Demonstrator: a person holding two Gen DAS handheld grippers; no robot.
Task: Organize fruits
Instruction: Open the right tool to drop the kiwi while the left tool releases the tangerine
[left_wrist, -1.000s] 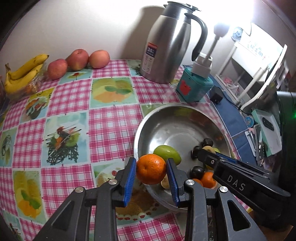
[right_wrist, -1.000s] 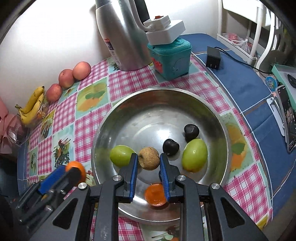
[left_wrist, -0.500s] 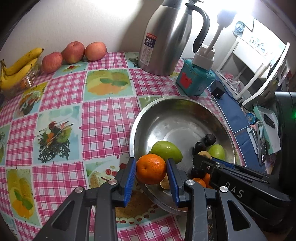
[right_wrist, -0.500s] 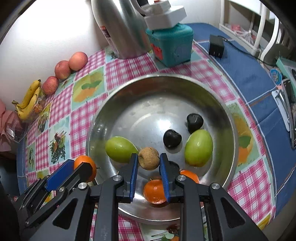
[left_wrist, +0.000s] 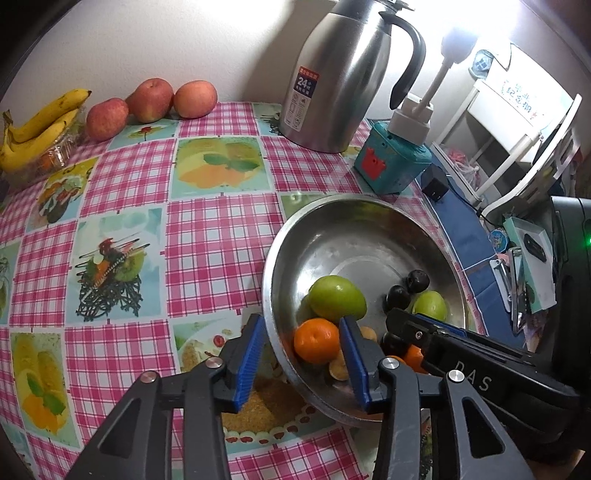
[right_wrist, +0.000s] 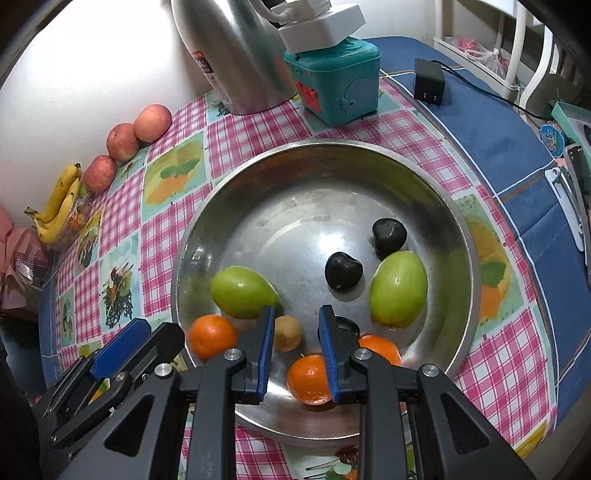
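Left claw (left_wrist: 303, 354) is opening, its pads clear of the orange (left_wrist: 316, 340) lying inside the bowl (left_wrist: 369, 221); right claw (right_wrist: 297, 349) is clenched, empty, above the bowl.

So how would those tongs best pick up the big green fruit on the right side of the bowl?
Grip the green fruit across its narrow middle, coming from above. It is egg-shaped and lies lengthwise in the steel bowl, so its long sides face the pads. A dark plum sits close on one side, so probably angle in carefully.
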